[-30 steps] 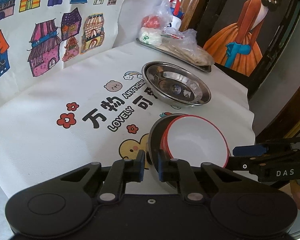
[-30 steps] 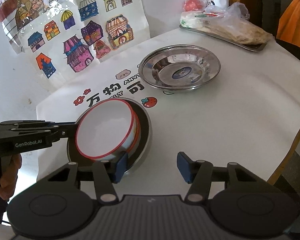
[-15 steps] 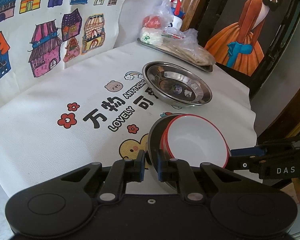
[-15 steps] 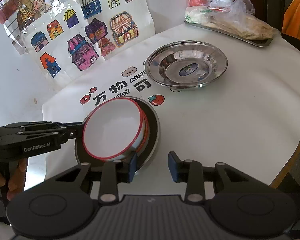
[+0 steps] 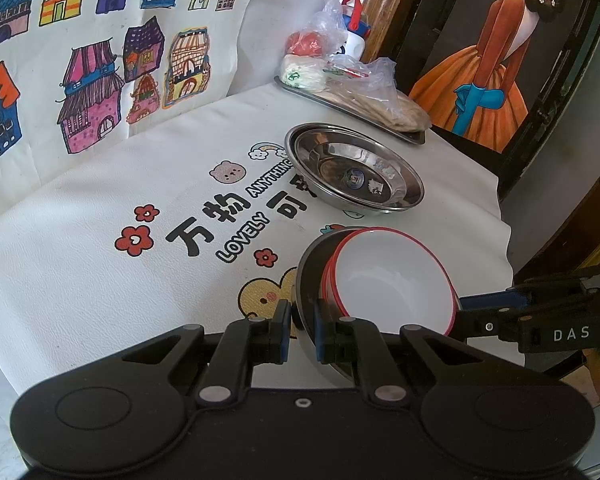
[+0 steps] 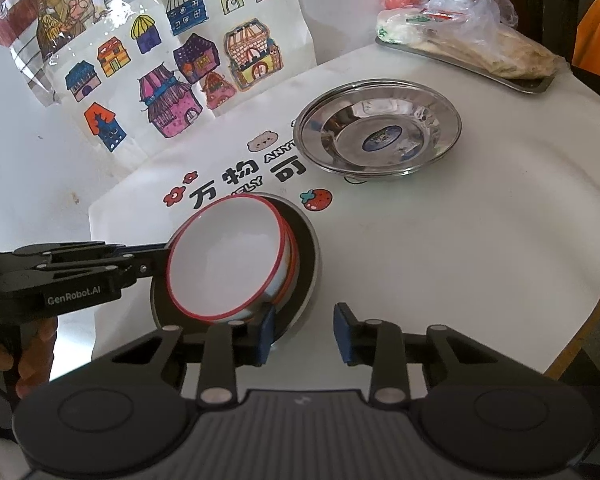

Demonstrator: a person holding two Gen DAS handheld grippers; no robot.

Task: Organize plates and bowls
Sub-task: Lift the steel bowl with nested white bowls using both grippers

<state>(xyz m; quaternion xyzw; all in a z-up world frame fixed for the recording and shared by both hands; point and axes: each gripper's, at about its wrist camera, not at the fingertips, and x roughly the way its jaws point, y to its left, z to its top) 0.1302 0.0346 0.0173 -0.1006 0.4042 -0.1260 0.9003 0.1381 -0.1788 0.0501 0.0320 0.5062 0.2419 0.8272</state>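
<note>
1. Left gripper (image 5: 302,332): its jaws are pinched tight on the near rim of the dark grey round metal plate (image 5: 309,276), which tilts up off the white printed tablecloth (image 5: 80,280).
2. Right gripper (image 6: 303,334): its jaws have just been closing and stand partly apart. The plate's rim lies between the pads, close to the left one, with a clear gap to the other, so it has no grip yet.
3. Red-rimmed white bowls (image 5: 392,280) sit nested in that plate. In the left wrist view they lie at about 1 o'clock from the left gripper; in the right wrist view, at 11 o'clock from the right gripper. The two grippers meet the stack from opposite sides.
4. Shiny round steel dish (image 5: 356,172) stands well apart at 12 o'clock from the stack, probably where it belongs.
5. The left hand alone bears the load; the right should close before any lift.
</note>
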